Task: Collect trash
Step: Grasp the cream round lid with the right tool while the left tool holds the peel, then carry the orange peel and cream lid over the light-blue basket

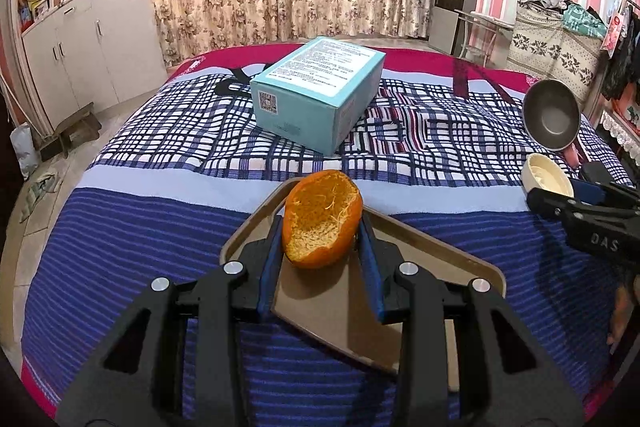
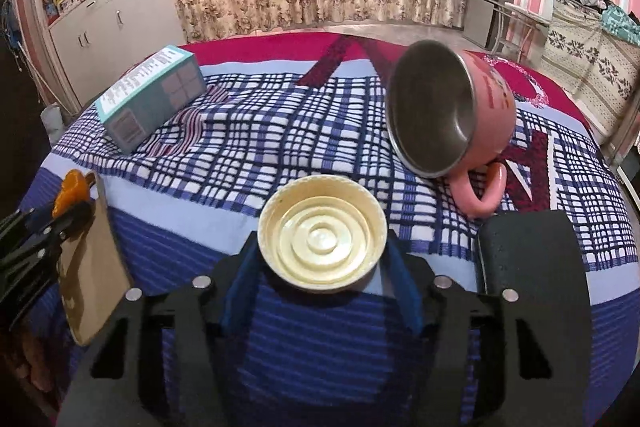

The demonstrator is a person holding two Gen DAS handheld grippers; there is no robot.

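My left gripper [image 1: 322,233] is shut on an orange peel [image 1: 320,219], a hollow half shell, held above a brown tray [image 1: 440,259] on the bed. The peel also shows at the left edge of the right wrist view [image 2: 70,193], beside the tray [image 2: 90,267]. My right gripper [image 2: 322,247] is shut on a cream plastic lid [image 2: 322,233], open side up, above the blue striped cover. The lid and the right gripper show at the right of the left wrist view [image 1: 546,175].
A teal cardboard box [image 1: 318,91] lies mid-bed, also in the right wrist view [image 2: 150,97]. A pink mug [image 2: 452,111] lies tipped on its side at the right. A dark block [image 2: 528,255] sits by my right finger. Cabinets stand left, curtains behind.
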